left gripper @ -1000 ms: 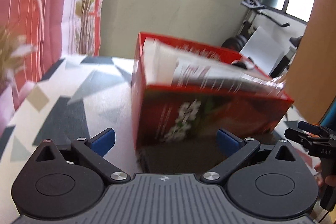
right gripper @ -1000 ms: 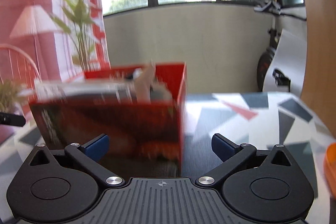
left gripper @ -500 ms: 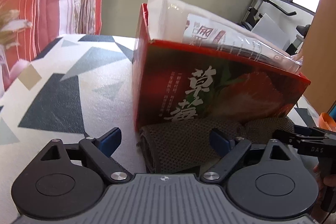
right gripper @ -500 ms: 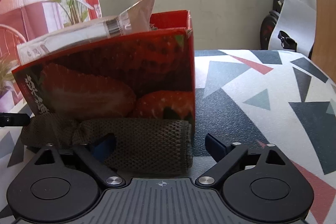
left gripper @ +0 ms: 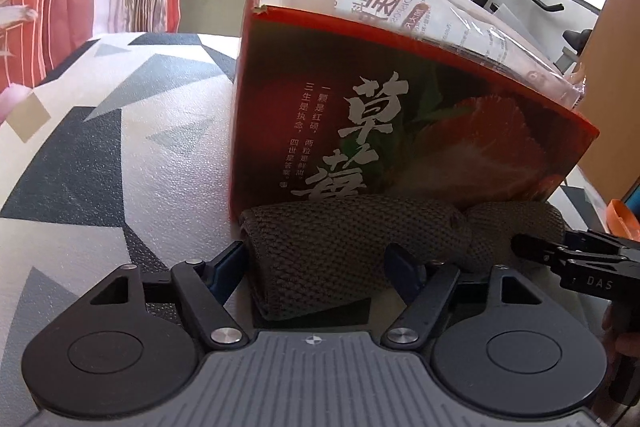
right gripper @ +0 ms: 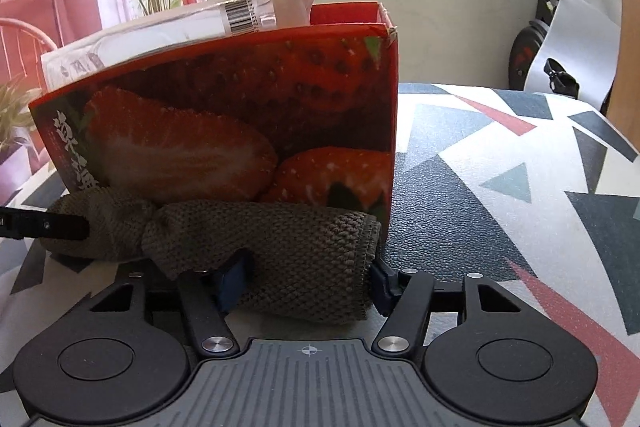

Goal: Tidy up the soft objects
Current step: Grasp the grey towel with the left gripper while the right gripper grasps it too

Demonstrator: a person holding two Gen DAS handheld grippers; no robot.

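The desk [left gripper: 120, 163] wears a pebbled, leather-like cover printed with grey, black and red triangles. On it stands an open red cardboard box [left gripper: 400, 131] showing glossy strawberries and the large characters 草莓; a crinkly clear plastic packet [right gripper: 168, 23] with a barcode pokes out. Along the box's base lies a rolled olive waffle-knit cloth [right gripper: 280, 243]. The left tool [left gripper: 316, 267] and right tool [right gripper: 304, 283] each clench one end of it.
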